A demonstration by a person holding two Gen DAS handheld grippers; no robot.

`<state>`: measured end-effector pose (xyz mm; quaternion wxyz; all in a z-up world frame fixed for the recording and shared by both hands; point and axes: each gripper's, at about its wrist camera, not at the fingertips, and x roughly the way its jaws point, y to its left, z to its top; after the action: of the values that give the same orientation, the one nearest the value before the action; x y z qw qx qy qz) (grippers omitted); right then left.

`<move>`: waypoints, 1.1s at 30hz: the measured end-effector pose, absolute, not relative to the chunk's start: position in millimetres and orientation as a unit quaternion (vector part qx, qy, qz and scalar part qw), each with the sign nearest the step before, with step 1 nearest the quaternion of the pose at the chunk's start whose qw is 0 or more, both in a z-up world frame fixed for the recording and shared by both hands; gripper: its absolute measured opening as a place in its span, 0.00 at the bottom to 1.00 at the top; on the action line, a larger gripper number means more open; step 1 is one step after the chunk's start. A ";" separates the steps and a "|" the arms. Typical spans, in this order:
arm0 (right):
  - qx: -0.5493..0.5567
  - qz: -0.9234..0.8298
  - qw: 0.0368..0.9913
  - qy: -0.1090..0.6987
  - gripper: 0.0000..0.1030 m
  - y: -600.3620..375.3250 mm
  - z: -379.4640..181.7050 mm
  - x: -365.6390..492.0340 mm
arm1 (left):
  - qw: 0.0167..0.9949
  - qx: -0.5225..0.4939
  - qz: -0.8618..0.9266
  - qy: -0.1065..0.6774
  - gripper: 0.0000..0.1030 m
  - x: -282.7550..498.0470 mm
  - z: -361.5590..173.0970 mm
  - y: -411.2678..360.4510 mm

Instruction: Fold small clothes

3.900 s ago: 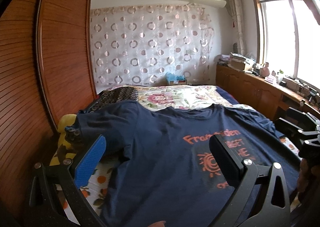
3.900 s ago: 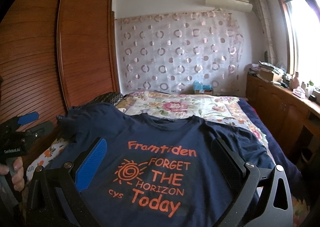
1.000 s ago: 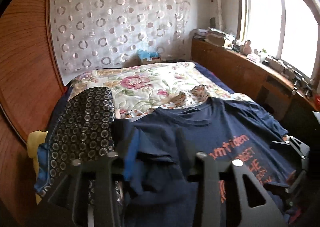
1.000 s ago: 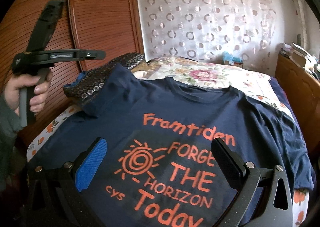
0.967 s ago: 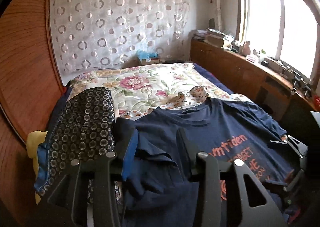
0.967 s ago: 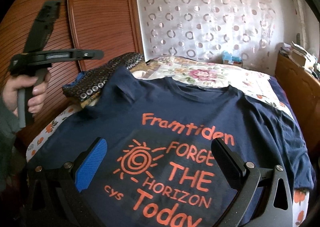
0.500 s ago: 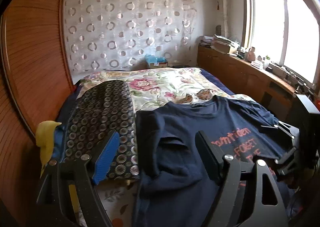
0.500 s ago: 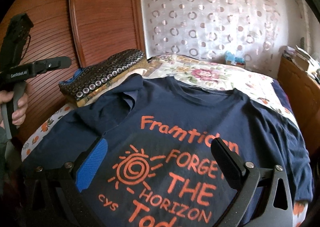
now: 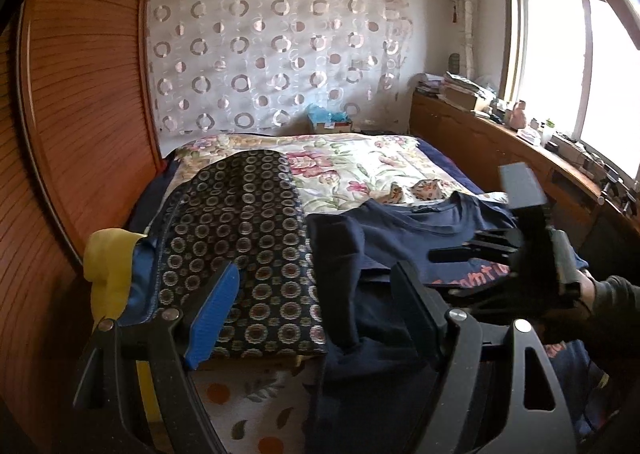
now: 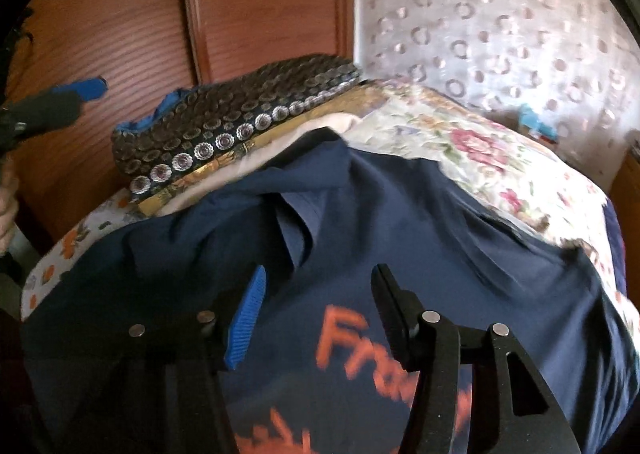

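Observation:
A navy T-shirt (image 9: 400,238) with orange print lies face up on the bed; its left sleeve is folded in over the chest. It also fills the right wrist view (image 10: 400,222). My left gripper (image 9: 316,294) is open and empty above the shirt's left edge. My right gripper (image 10: 316,298) is open with a narrowed gap, low over the chest near the folded sleeve (image 10: 296,230), holding nothing. The right gripper shows in the left wrist view (image 9: 532,254), the left gripper at the far left of the right wrist view (image 10: 56,106).
A dark circle-patterned folded blanket (image 9: 240,238) lies left of the shirt on the floral bedspread (image 9: 352,170). A wooden wardrobe (image 9: 80,114) stands on the left, a wooden counter (image 9: 500,150) with clutter under the window on the right.
My left gripper let go of the sleeve, opened and drew back to the left. My right gripper moved forward and down toward the folded sleeve, and its jaws narrowed.

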<state>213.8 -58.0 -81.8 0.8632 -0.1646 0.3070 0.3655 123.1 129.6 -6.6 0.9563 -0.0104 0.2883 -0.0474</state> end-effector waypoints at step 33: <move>-0.102 0.286 0.897 0.321 0.35 -155.1 -68.4 269.9 | 0.940 0.025 -0.076 0.332 0.73 200.7 -32.7 80.0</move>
<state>269.9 -155.1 -68.4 0.8970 -0.1024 0.3214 0.2856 200.7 80.0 -32.7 0.9397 0.0250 0.3324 -0.0760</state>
